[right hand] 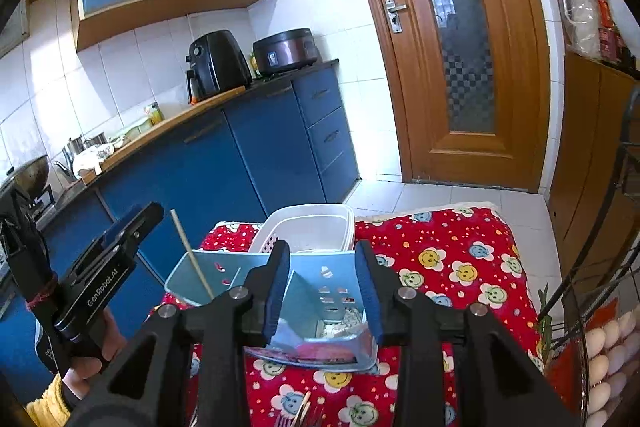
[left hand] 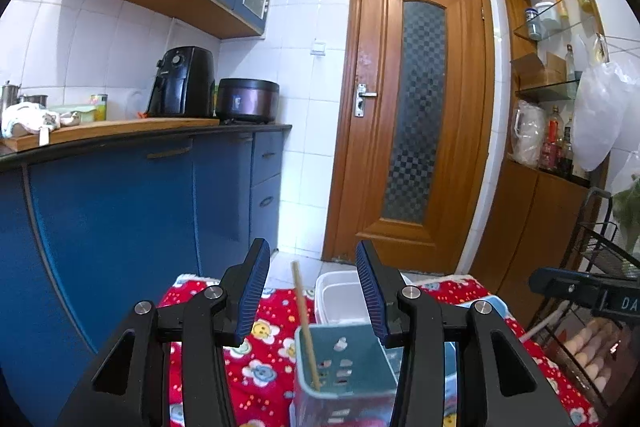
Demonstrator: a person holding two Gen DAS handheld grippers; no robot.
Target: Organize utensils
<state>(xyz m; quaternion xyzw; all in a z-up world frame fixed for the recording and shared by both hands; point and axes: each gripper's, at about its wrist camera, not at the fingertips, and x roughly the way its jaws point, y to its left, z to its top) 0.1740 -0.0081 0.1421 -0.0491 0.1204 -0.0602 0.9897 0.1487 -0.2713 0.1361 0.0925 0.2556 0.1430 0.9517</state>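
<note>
Red cloth printed with smiling flowers covers the low surface in front of me, with blue kitchen cabinets to the left and a wooden door at the far end. On the cloth stands a pale blue utensil caddy with cut-out holes, and just behind it a white plastic basket. My right gripper hovers over the caddy, its blue-padded fingers spread wide and holding nothing. My left gripper hangs above the caddy's left side, fingers also wide apart and empty. One bamboo chopstick stands tilted inside the caddy's left compartment. More utensils lie on the cloth at the near edge.
</note>
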